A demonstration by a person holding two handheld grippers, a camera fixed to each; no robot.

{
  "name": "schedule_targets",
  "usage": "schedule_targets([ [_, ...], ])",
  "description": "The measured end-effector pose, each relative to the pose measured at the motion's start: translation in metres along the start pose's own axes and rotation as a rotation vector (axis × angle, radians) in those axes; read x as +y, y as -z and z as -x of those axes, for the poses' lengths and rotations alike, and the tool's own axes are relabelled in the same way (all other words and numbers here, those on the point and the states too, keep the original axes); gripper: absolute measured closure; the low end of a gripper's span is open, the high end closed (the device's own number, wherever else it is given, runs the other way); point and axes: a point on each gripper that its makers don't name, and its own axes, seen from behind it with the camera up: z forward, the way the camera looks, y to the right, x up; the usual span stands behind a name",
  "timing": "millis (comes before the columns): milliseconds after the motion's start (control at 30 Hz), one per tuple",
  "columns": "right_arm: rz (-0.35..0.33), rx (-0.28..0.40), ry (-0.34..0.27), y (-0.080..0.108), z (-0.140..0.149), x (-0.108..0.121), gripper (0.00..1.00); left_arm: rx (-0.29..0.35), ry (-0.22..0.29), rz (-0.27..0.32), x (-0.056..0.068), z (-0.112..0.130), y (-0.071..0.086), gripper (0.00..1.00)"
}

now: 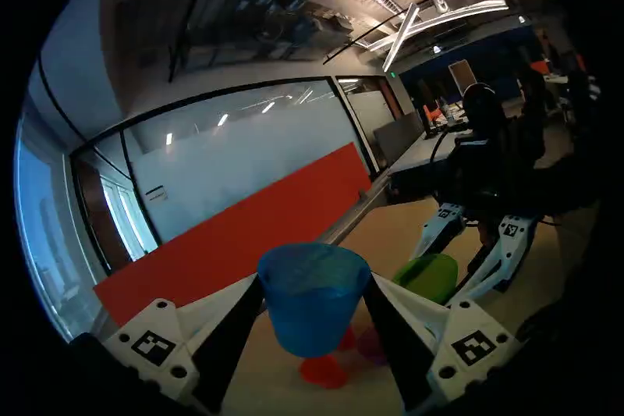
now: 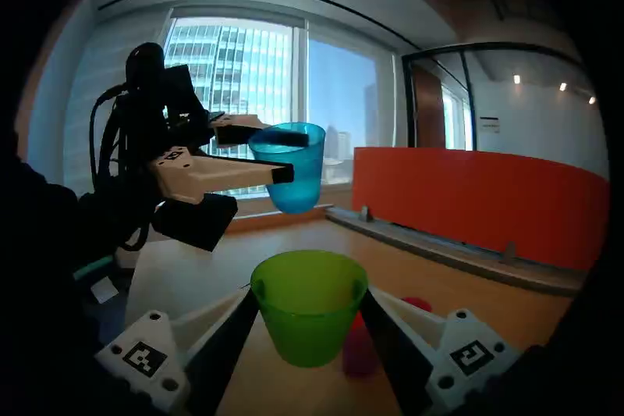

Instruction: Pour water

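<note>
A translucent blue cup (image 1: 312,303) sits upright between the fingers of my left gripper (image 1: 313,283), which is shut on it. In the right gripper view that same blue cup (image 2: 290,166) hangs in the air, above and behind the green cup, held by the left gripper (image 2: 287,154). My right gripper (image 2: 310,295) is shut on a green cup (image 2: 310,314), held upright just over the wooden table (image 2: 444,279). From the left gripper view the green cup (image 1: 427,275) is lower and to the right, in the right gripper (image 1: 443,272). I cannot tell whether either cup holds water.
A red cup (image 1: 324,371) and a purple cup (image 1: 370,346) stand on the table (image 1: 390,236) under the held cups; they appear as the purple cup (image 2: 359,350) and red cup (image 2: 417,304). An orange partition (image 2: 483,197) borders the table's far side. A person's dark sleeve (image 2: 47,244) is at left.
</note>
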Motion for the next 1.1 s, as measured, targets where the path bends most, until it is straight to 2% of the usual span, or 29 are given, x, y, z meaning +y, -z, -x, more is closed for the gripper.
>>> schedule_targets([
  [367,-0.026,-0.005,0.005,-0.005,0.003,-0.009,0.1,0.007,-0.091,-0.004,0.003,-0.012,-0.002,0.13],
  [1100,-0.066,-0.011,0.022,-0.017,0.001,-0.024,0.1,0.005,-0.238,-0.035,-0.001,-0.028,0.003,0.13],
])
